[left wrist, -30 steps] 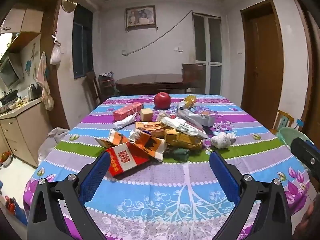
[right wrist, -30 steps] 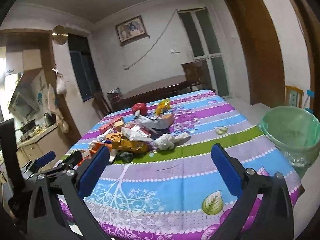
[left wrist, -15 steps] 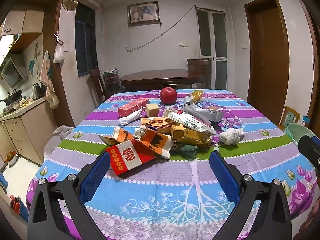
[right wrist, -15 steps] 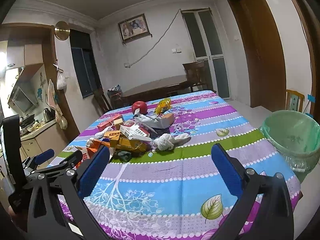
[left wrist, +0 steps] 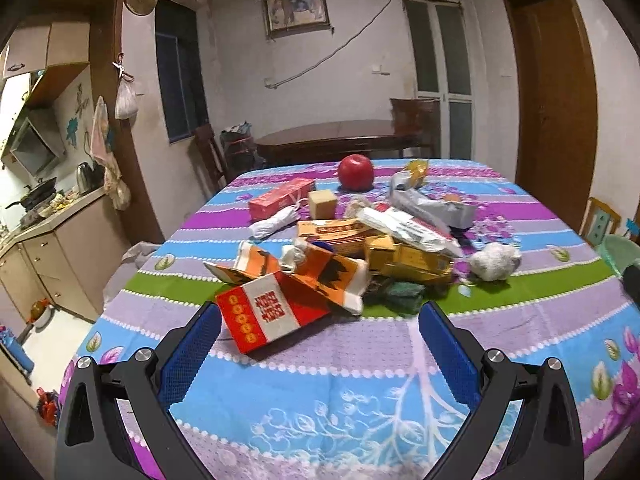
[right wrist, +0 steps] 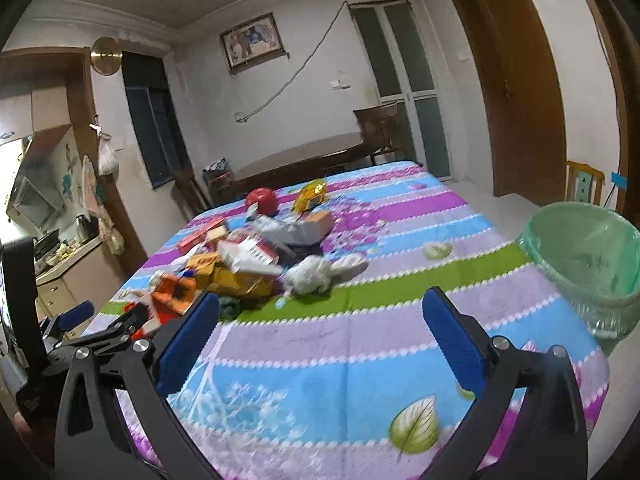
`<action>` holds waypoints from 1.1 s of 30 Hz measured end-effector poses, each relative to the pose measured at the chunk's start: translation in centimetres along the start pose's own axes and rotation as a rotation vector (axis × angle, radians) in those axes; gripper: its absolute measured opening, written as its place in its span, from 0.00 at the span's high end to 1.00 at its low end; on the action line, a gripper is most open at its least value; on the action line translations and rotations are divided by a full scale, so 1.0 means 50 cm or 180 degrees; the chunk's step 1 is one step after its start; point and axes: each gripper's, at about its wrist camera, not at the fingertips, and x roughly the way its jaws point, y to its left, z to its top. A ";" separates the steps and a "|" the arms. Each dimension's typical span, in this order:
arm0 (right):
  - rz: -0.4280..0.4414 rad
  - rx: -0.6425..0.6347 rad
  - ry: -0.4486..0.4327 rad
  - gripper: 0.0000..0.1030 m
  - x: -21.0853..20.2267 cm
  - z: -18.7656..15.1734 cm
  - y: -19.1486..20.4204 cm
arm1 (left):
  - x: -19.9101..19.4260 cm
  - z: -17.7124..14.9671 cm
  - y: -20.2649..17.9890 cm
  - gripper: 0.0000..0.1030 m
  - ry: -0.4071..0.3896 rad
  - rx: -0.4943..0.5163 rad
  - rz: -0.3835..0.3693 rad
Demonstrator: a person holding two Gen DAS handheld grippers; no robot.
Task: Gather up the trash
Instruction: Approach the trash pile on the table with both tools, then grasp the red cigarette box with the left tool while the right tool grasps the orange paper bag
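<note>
Both wide open, empty: left gripper nearer, red-and-white box just ahead between its fingers, long axis slanting left-to-right; right gripper farther off; heap mid-table; bin far right.

Materials, both wrist views.
Cloth under tongs: woven, matt, printed. Red box ahead of left tongs: glossy card. Tissue wad: crumpled paper. Bin liner right of right tongs: thin translucent plastic. Pads: textured blue.
</note>
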 end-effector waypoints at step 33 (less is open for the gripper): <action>0.0230 -0.0661 0.0369 0.05 0.120 0.029 0.082 | 0.142 0.017 0.104 0.04 0.0499 -0.0033 0.0326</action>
